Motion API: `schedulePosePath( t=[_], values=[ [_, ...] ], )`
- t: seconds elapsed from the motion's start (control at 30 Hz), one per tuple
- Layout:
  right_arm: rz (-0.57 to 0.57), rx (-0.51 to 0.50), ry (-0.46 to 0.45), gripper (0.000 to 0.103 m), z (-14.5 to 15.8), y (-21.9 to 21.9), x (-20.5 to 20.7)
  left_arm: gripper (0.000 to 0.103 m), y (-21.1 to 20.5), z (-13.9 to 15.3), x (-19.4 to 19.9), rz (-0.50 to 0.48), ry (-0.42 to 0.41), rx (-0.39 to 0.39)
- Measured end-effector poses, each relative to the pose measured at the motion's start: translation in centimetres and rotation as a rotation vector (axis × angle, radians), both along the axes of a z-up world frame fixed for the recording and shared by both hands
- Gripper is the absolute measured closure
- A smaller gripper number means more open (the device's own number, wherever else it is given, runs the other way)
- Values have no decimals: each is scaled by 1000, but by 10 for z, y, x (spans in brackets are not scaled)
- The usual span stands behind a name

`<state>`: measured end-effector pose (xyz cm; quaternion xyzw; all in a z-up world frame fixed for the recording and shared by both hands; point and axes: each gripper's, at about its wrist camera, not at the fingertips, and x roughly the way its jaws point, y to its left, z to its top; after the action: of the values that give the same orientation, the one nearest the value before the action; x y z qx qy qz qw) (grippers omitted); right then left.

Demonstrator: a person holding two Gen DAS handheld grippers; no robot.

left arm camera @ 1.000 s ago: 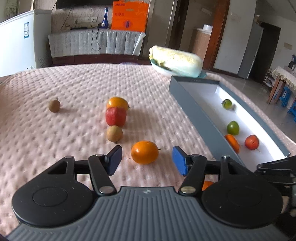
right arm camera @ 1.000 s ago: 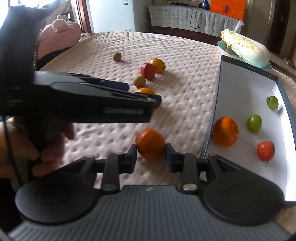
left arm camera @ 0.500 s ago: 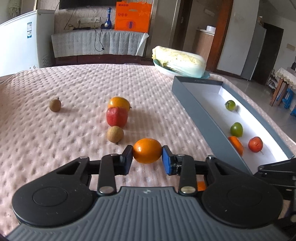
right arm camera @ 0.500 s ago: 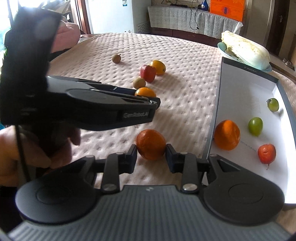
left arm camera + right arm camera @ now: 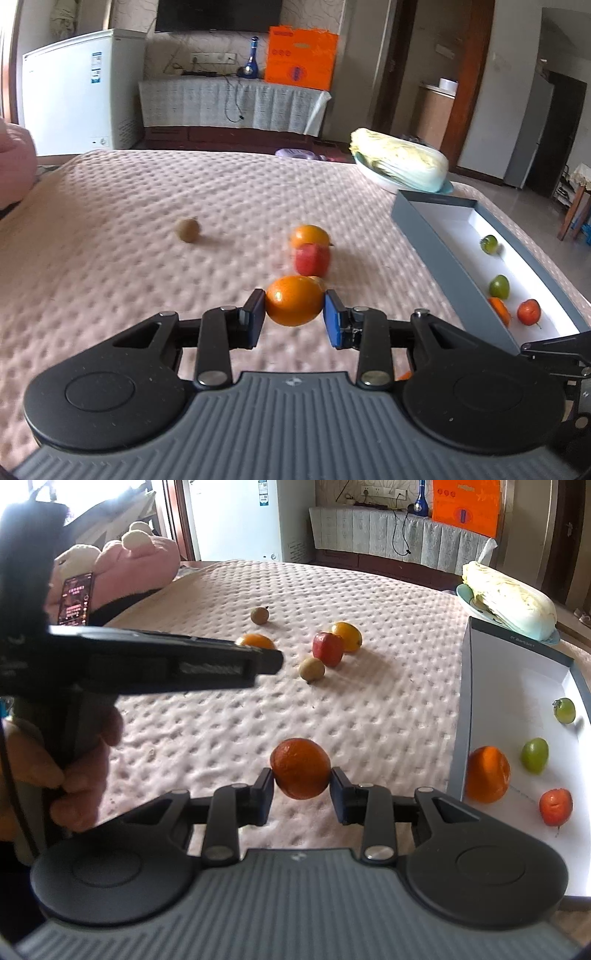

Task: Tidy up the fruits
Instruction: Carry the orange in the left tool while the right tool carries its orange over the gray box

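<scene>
My left gripper is shut on a smooth orange fruit and holds it above the pink quilted cloth. My right gripper is shut on a rough orange, lifted just left of the grey box. In the box lie an orange, two green fruits and a red fruit. On the cloth remain a red fruit, a yellow-orange fruit and two small brown fruits.
A cabbage on a plate stands beyond the box's far end. A pink plush toy and a phone lie at the cloth's left edge. The left gripper's body crosses the right wrist view.
The left gripper closed on the smooth orange fruit and lifted it off the cloth. The right gripper raised its orange higher, still beside the box.
</scene>
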<state>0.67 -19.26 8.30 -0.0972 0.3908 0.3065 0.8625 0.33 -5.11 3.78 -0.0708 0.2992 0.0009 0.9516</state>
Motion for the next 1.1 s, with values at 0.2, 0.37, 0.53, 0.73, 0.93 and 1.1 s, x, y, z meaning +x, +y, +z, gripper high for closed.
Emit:
schedulePosePath(
  t=[0.2, 0.37, 0.53, 0.73, 0.93, 1.1],
  values=[
    [-4, 25, -29, 67, 5, 1, -2, 64, 12, 4, -6, 23, -10, -4],
    [-6, 53, -51, 67, 11, -2, -5, 64, 10, 7, -7, 21, -22, -2],
    [-9, 57, -56, 67, 12, -6, -4, 64, 6, 7, -6, 17, -24, 2],
    [-7, 69, -59, 67, 14, -9, -5, 64, 1, 6, -4, 11, -20, 12],
    [-22, 96, -72, 67, 19, -14, -4, 64, -4, 5, -2, 13, -21, 12],
    [-21, 96, -77, 67, 20, -17, -4, 64, -15, 7, 0, -9, -29, 17]
  ],
)
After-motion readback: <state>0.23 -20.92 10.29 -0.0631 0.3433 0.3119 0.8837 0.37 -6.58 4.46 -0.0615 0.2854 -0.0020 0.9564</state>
